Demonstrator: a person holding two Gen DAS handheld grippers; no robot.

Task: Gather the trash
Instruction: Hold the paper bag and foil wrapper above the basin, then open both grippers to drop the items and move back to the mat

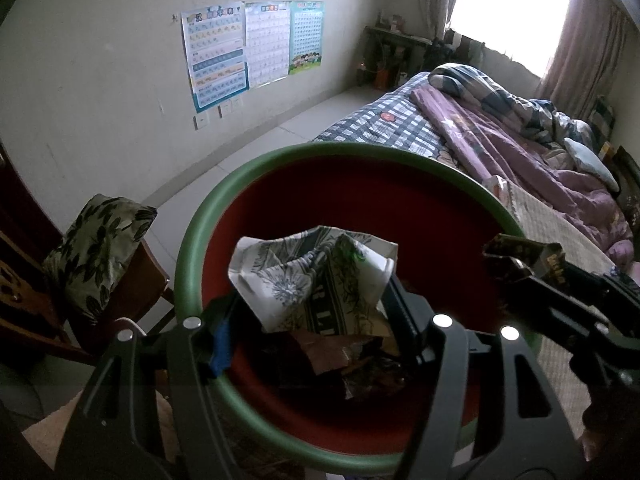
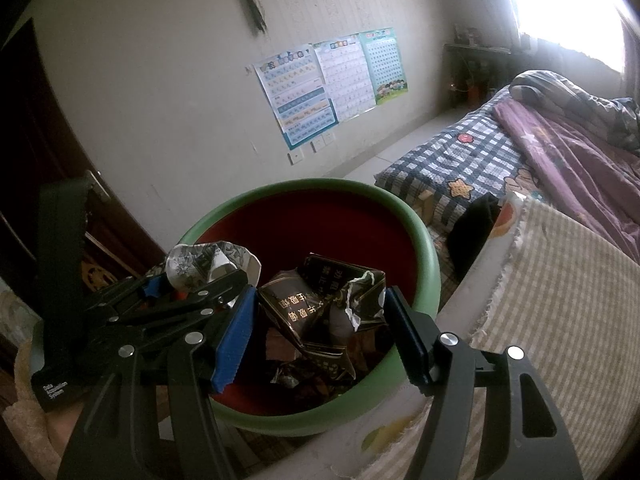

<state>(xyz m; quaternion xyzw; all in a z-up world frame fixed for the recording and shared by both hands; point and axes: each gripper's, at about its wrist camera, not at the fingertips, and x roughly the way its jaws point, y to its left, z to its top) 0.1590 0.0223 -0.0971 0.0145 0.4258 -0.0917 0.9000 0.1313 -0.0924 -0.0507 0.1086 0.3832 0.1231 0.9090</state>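
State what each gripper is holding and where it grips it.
The left gripper pinches a crumpled white patterned wrapper by its lower sides. The right gripper clamps a crushed black carton across its sides, above the green bin.

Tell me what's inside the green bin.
Inside the green bin lie dark crumpled wrappers on its red lining. The left gripper holds white patterned paper above them; the right gripper holds a black packet. The bottom is mostly hidden.
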